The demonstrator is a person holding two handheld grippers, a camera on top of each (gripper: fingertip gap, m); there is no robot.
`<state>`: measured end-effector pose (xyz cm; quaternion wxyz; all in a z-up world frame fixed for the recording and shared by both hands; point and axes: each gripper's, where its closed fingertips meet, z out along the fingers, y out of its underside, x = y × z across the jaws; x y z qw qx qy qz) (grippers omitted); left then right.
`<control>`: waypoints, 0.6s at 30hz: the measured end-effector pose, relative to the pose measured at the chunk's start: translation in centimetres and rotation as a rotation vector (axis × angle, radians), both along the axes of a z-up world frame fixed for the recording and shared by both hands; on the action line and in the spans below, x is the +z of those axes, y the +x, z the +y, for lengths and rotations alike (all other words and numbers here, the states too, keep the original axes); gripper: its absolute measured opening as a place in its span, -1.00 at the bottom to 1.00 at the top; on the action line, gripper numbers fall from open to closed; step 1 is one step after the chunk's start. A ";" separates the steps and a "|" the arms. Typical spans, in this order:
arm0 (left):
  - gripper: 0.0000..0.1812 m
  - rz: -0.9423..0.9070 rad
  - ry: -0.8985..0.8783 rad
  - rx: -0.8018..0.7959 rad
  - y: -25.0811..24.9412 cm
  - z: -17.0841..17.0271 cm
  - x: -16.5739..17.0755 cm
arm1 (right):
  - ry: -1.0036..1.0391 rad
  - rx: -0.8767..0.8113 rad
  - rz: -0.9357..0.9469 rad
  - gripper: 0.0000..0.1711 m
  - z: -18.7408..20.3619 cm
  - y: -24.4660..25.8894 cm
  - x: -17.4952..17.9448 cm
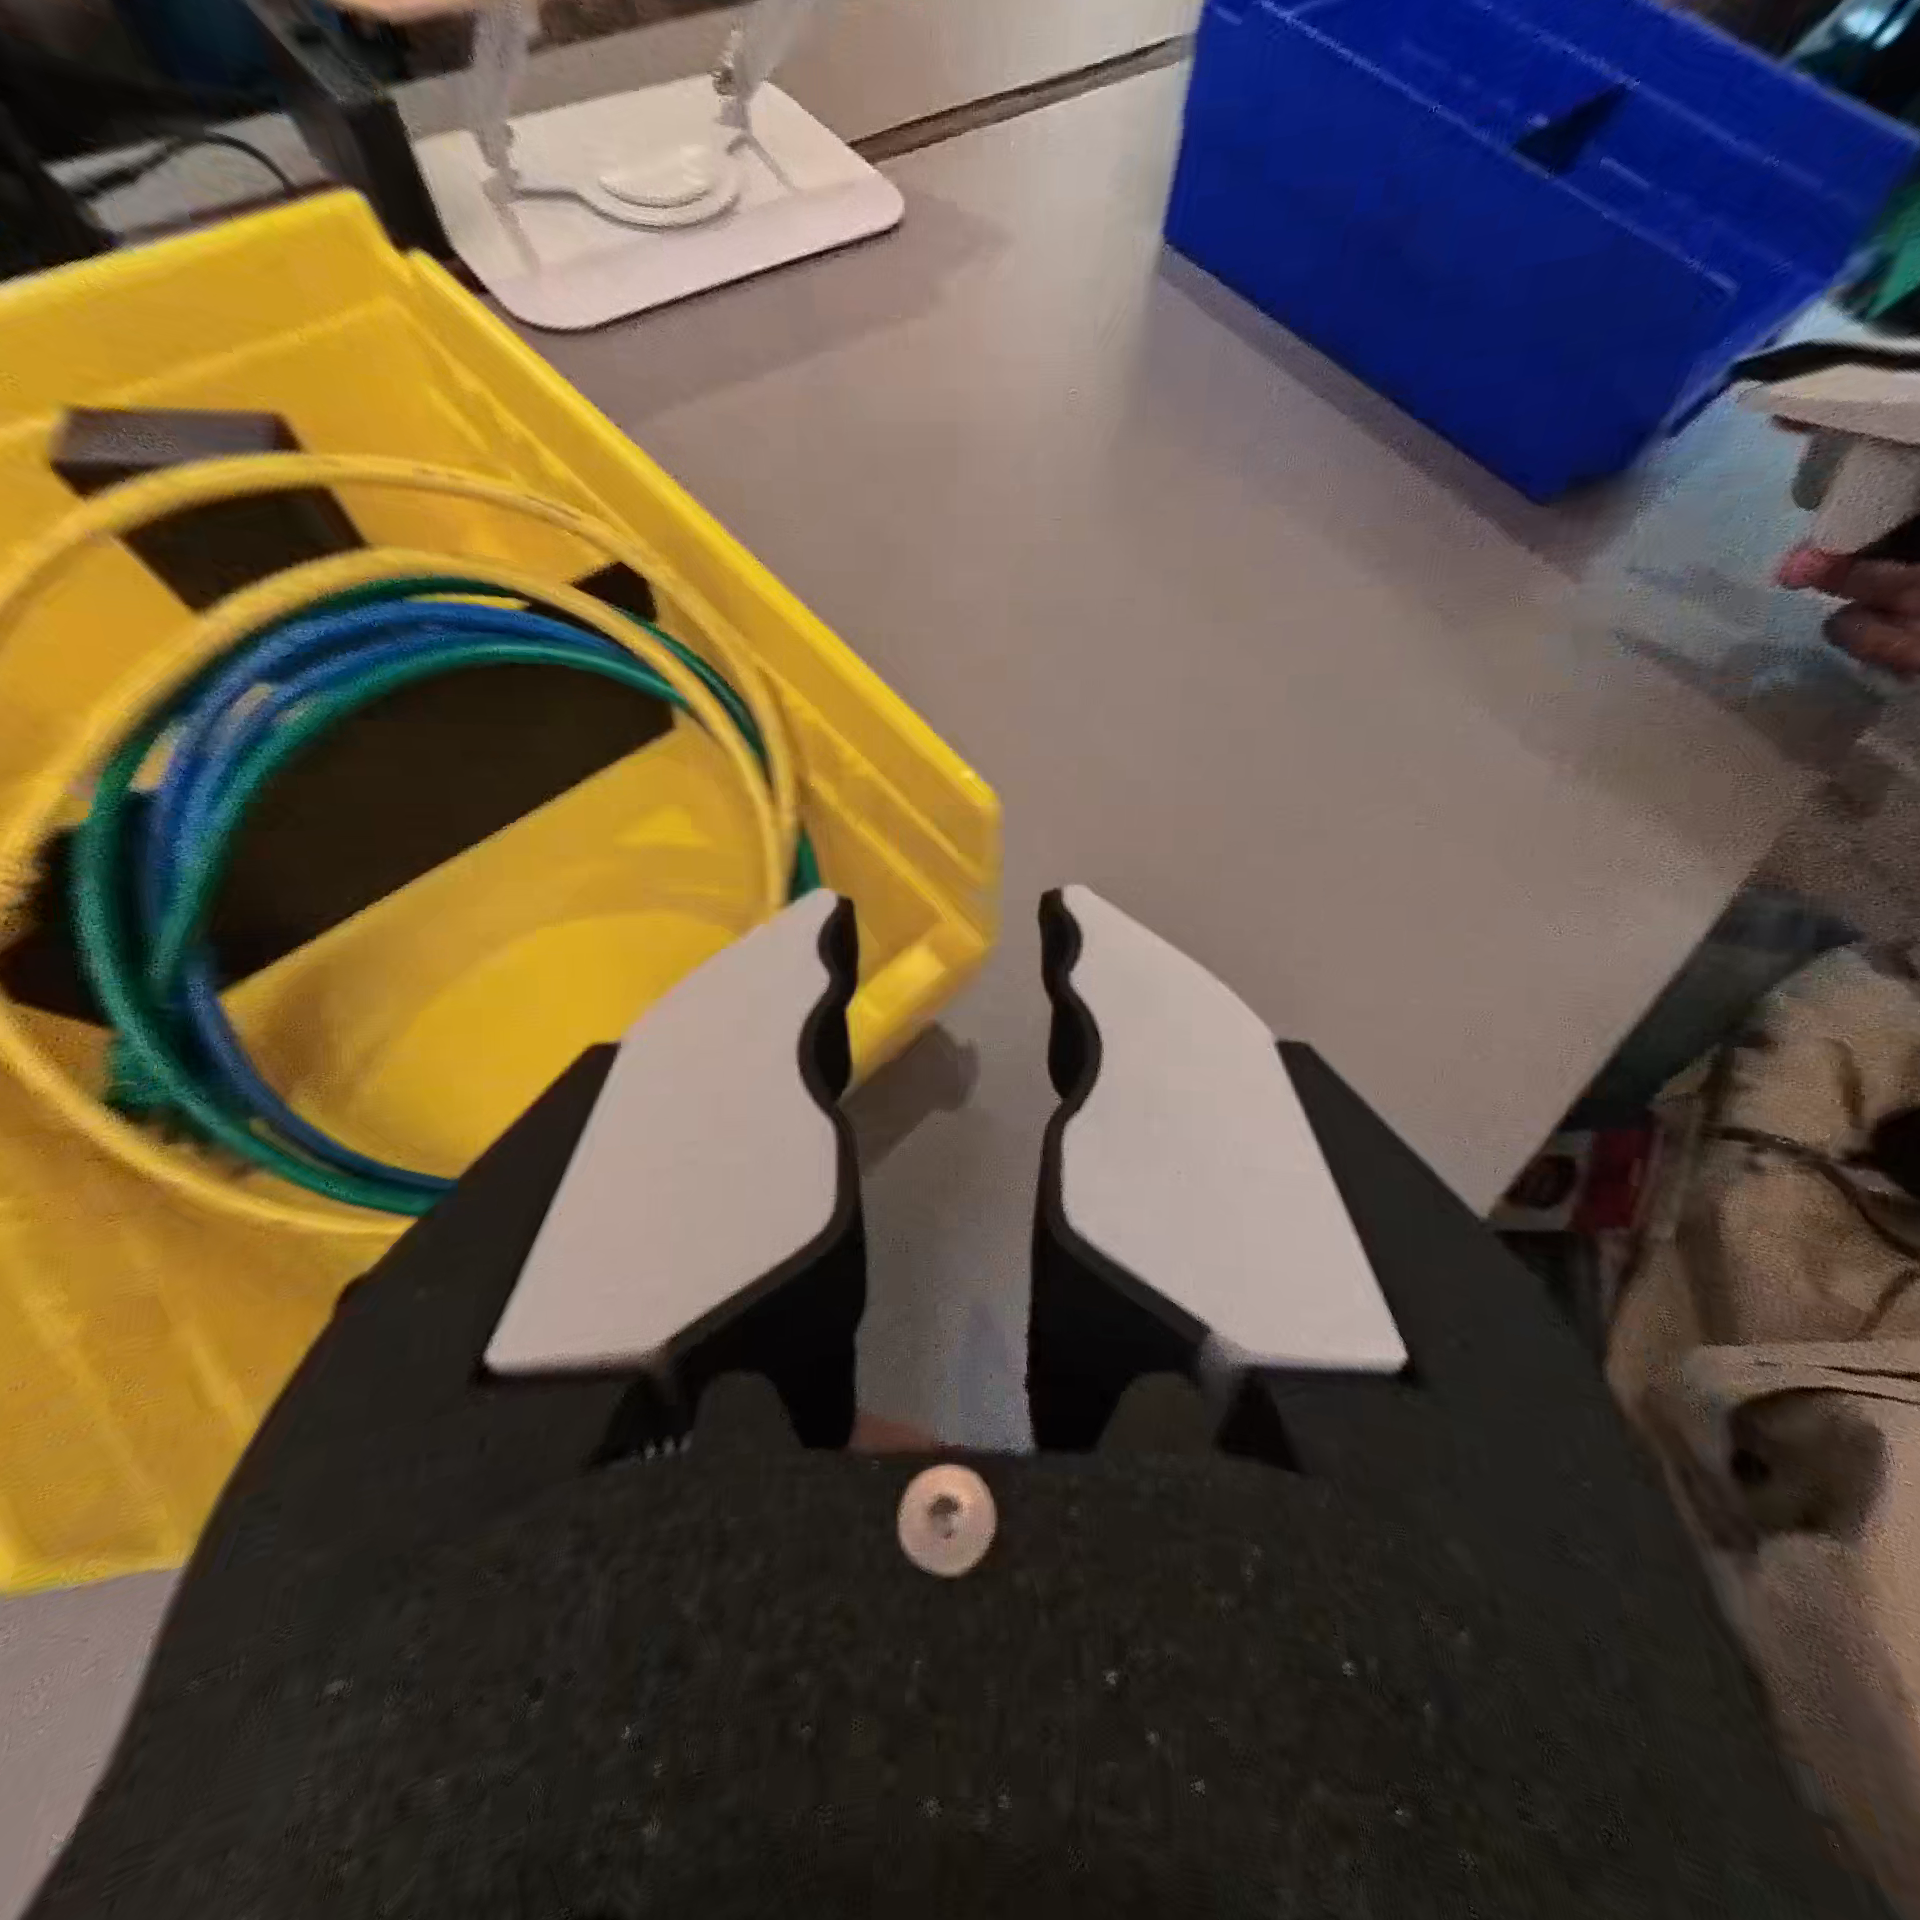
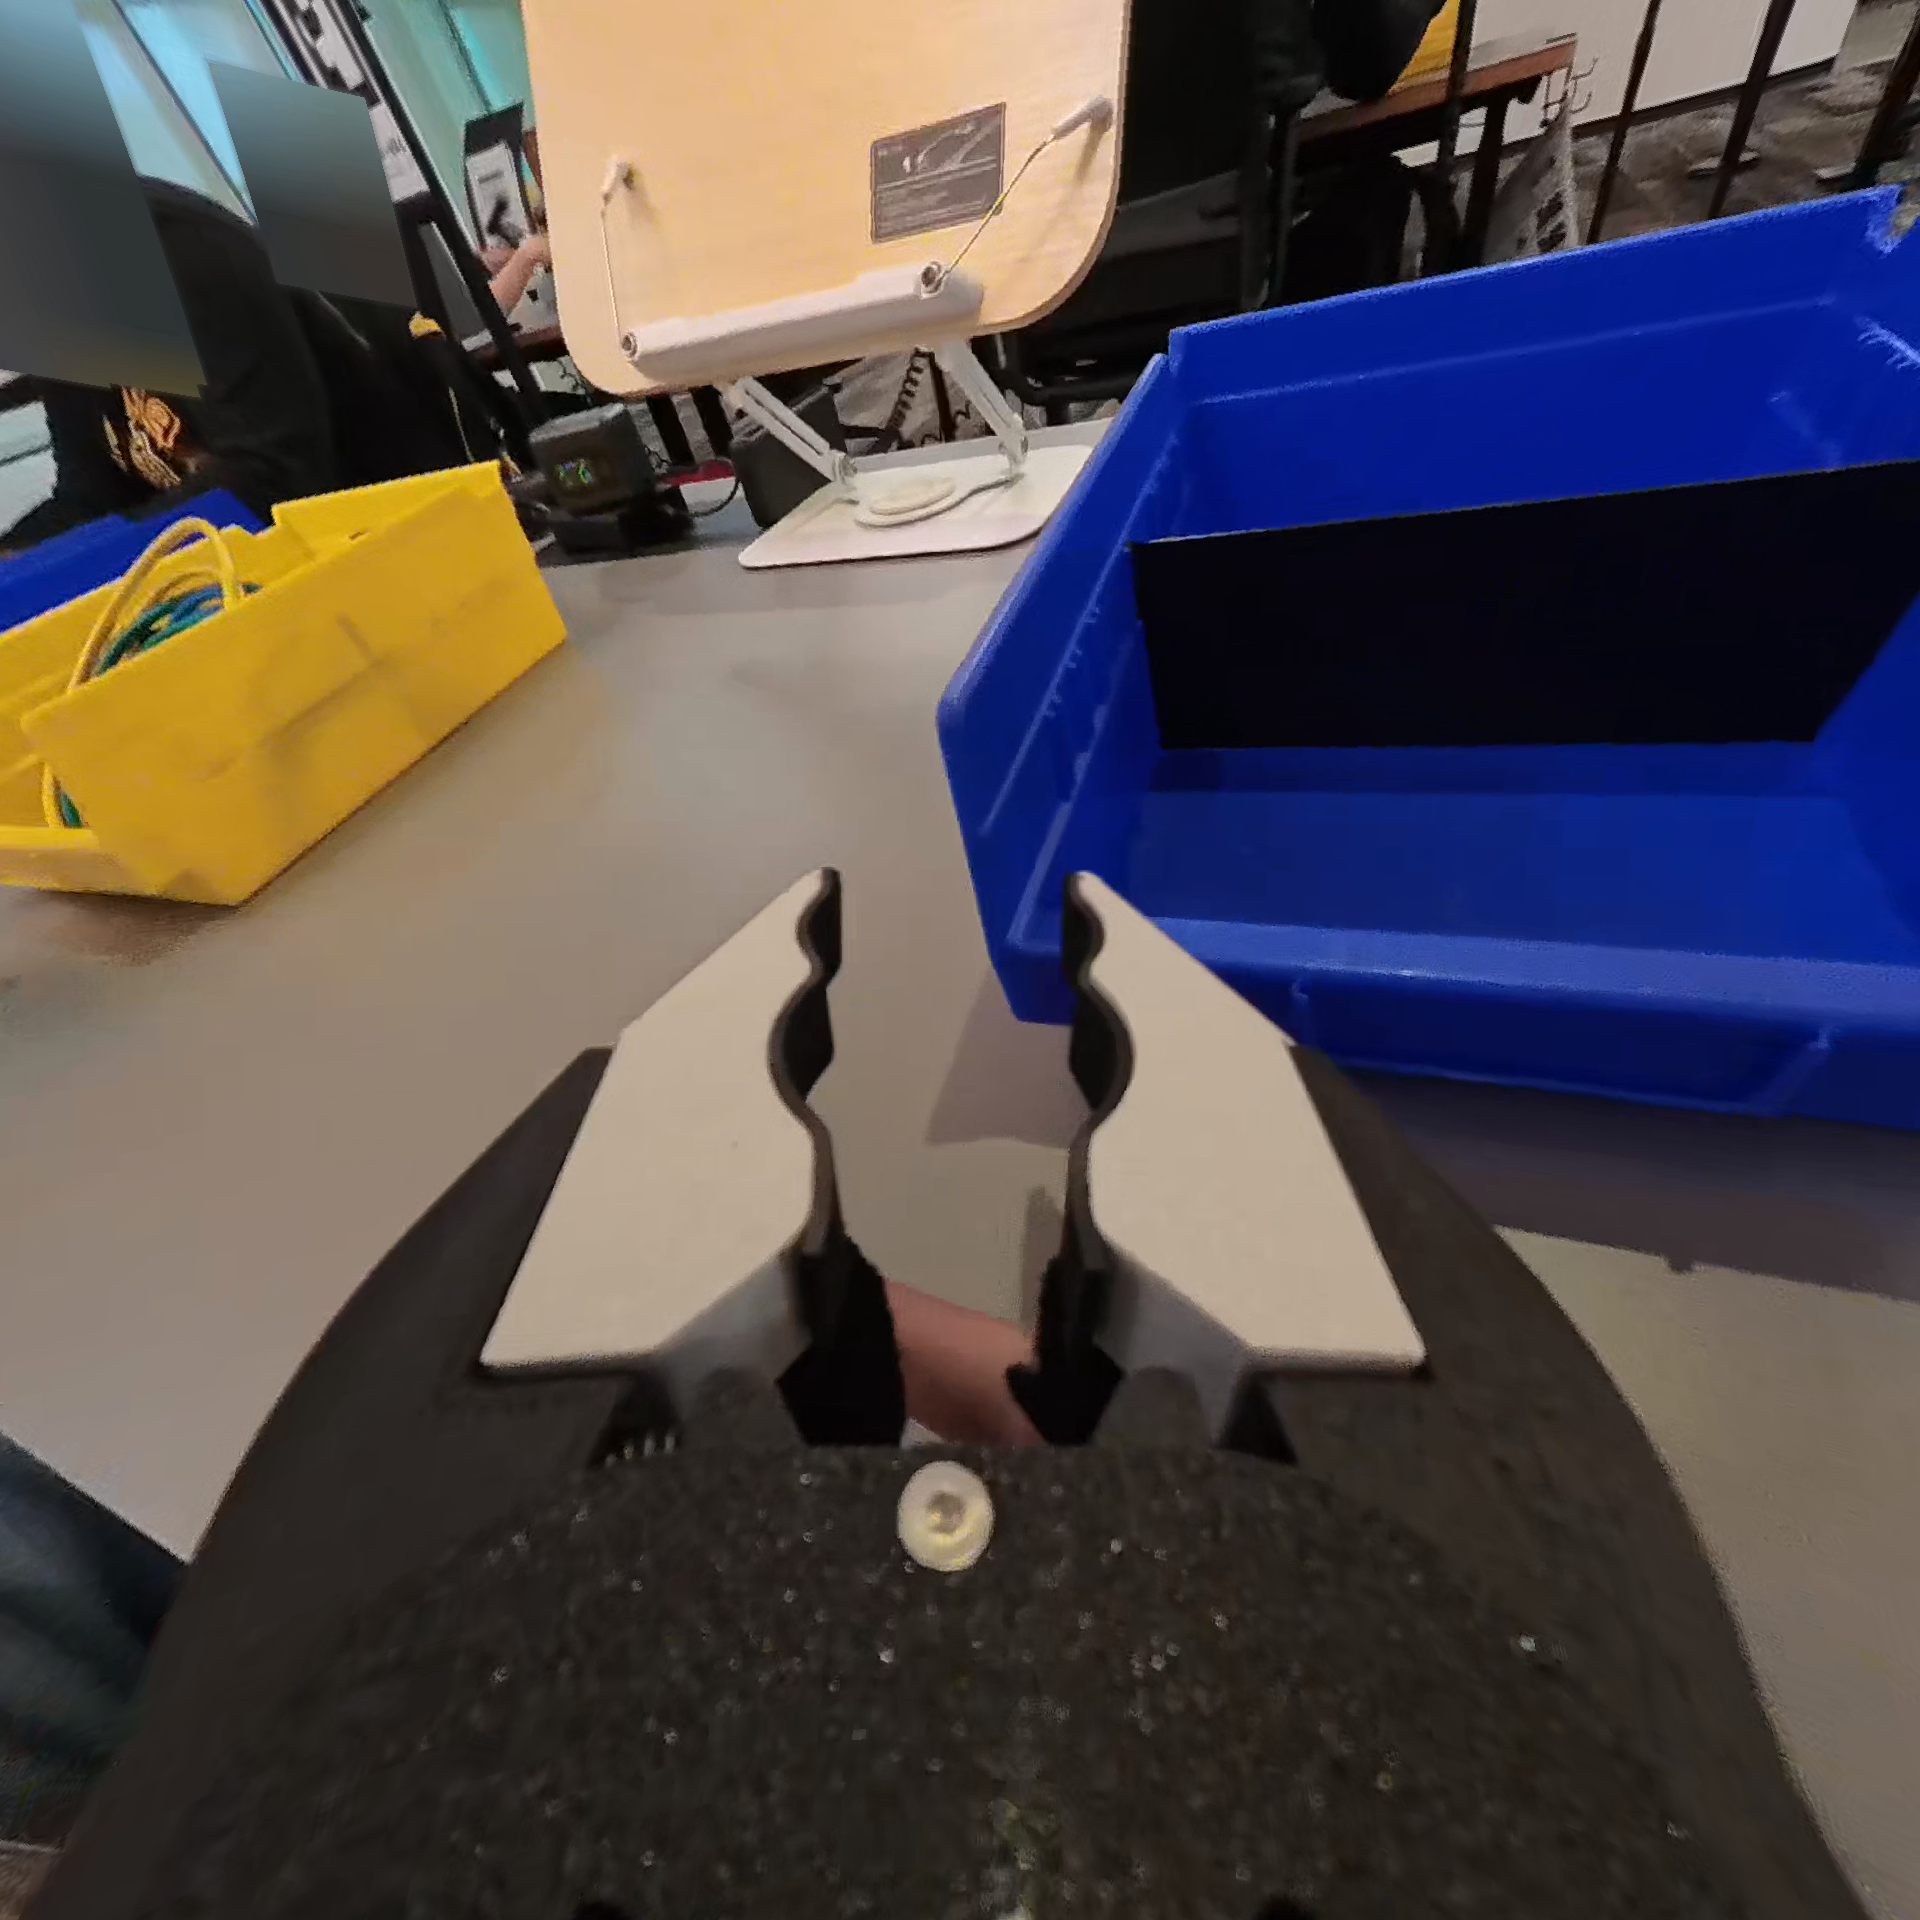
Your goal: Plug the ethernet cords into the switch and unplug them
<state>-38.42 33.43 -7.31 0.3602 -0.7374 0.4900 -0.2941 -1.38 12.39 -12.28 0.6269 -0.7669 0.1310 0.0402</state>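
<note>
The ethernet cords (image 1: 416, 790) lie coiled in loose loops inside the yellow bin (image 1: 790, 665), a yellow cord on the outside with blue and green cords bundled within it; the coil rests over dark rectangular shapes on the bin floor, and whether one of these is the switch cannot be told. In the right wrist view the same cords (image 2: 156, 603) rise a little above the rim of the yellow bin (image 2: 343, 665), which sits at the left of the grey table (image 2: 727, 727). The left gripper (image 1: 948, 914) hovers over the table just beside the bin's near corner, its jaws parted by a moderate gap and holding nothing. The right gripper (image 2: 951, 894) hangs low over the table with its jaws likewise apart and empty, its tips just beside the near left corner of the blue bin (image 2: 1455, 935). That bin stands at the right, well apart from the yellow one, and has a dark divider (image 2: 1507, 623) standing across its inside. In the left wrist view the blue bin (image 1: 1507, 260) shows at the upper right, with the table (image 1: 1195, 623) bare between the two bins. Behind them, at the far edge, a white stand (image 2: 904, 499) carries a tilted pale wooden board (image 2: 810, 166), and beyond it a seated person in dark clothes (image 2: 260, 384) is partly visible.
</note>
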 end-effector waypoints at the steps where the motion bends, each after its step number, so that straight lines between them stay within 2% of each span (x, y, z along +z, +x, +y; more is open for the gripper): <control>1: -0.63 0.036 0.039 0.007 -0.4 1.7 0.3 | -0.002 0.008 0.007 -0.50 0.1 -0.1 -0.1; 5: -0.59 0.258 0.210 0.022 -0.6 9.2 1.7 | -0.040 0.043 0.011 -0.39 0.4 -0.6 -0.7; 7: -0.57 0.422 0.305 -0.016 -0.3 12.8 1.2 | -0.028 0.042 0.011 -0.39 0.3 -0.8 -0.6; 8: -0.49 0.504 0.335 -0.044 -0.2 14.4 0.5 | -0.032 0.044 0.010 -0.39 0.2 -0.8 -0.6; 12: -0.40 0.695 0.358 -0.180 1.1 17.4 -2.2 | -0.031 0.044 0.023 -0.39 0.0 -0.7 -0.6; 15: -0.64 0.753 0.365 -0.270 1.7 17.7 -3.2 | -0.035 0.040 0.027 -0.39 -0.2 -0.6 -0.7; 16: -0.72 0.774 0.379 -0.287 1.6 17.7 -3.1 | -0.037 0.039 0.028 -0.39 -0.3 -0.5 -0.8; 17: -0.91 0.801 0.427 -0.288 1.3 18.0 -2.5 | -0.036 0.036 0.027 -0.39 -0.4 -0.4 -0.8; 18: -0.92 0.818 0.487 -0.292 1.1 18.2 -1.7 | -0.034 0.032 0.027 -0.39 -0.5 -0.3 -0.7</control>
